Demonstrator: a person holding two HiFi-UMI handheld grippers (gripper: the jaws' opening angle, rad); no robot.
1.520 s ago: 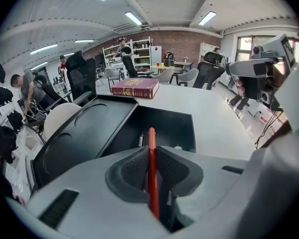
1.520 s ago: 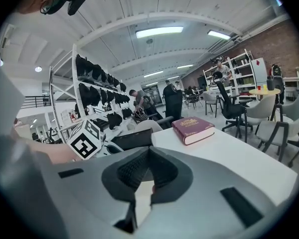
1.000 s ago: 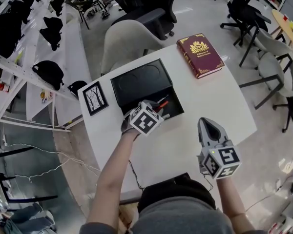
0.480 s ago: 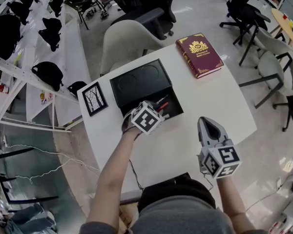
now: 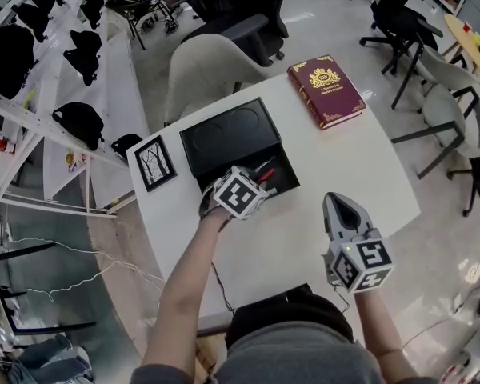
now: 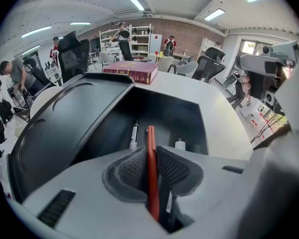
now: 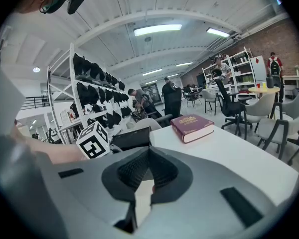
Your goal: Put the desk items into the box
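The black box [image 5: 281, 181] stands open on the white desk [image 5: 336, 166], its lid [image 5: 224, 137] swung back. My left gripper [image 5: 258, 174] hangs over the box's near edge with a red pen [image 6: 150, 136] upright between its pads; its jaws are opening, though the pads still touch the pen. In the left gripper view the box [image 6: 189, 114] holds a dark marker [image 6: 134, 133] and a small white item [image 6: 180, 144]. My right gripper [image 5: 342, 208] rests shut and empty above the desk's front right; its jaws [image 7: 149, 152] meet at the tips.
A maroon book [image 5: 326, 90] lies at the desk's far right corner, also in the right gripper view [image 7: 192, 126]. A framed tree picture [image 5: 156, 162] sits at the desk's left edge. A pale chair [image 5: 208, 66] stands behind the desk; shelves [image 5: 32, 70] line the left.
The left gripper has crept slightly forward over the box with the pen. The right gripper has stayed in place.
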